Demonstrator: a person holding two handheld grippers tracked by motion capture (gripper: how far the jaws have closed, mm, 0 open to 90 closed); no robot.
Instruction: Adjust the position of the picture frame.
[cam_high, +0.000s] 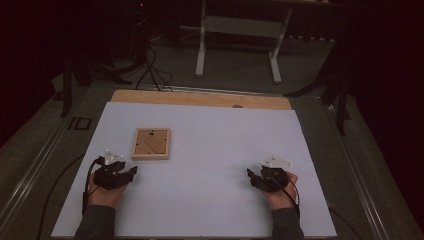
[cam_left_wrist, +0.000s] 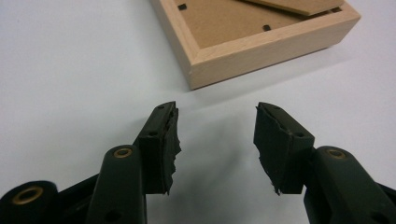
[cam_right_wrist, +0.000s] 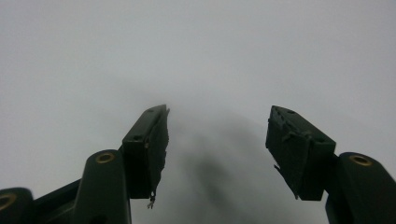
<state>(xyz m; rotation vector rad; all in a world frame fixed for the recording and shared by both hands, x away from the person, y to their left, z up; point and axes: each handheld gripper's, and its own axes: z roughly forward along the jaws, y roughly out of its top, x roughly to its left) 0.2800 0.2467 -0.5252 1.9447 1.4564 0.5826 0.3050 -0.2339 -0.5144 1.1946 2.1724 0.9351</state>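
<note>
A: High view, item one?
B: Pale wooden square picture frame (cam_high: 150, 143), lying back side up on the white sheet covering the counter (cam_high: 210, 150), in the left half, toward the middle depth

A: Item two?
B: Left tongs (cam_high: 131, 171), black, held in the person's left hand (cam_high: 102, 192), resting low on the sheet just below and to the left of the frame, near it but apart. A grey three-cornered plate sits on top

A: Item three?
B: Right tongs (cam_high: 250, 173), black, held in the right hand (cam_high: 281, 194), on the right half of the sheet, well apart from the frame. Both sets have jaw tips pointing inward toward the centre of the counter

A: Left gripper view?
B: Left tongs (cam_left_wrist: 215, 126), jaws standing wide with bare white sheet between them, nothing gripped. The wooden frame (cam_left_wrist: 261, 44) lies just ahead of the tips, one corner nearest; its brown fibreboard backing (cam_left_wrist: 219, 18) is recessed inside the rim, with small dark slots. Frame and jaws do not touch

A: Right gripper view?
B: Right tongs (cam_right_wrist: 218, 123), jaws spread wide and empty, hanging over plain white sheet (cam_right_wrist: 196, 51); their soft shadow falls between the tips
</note>
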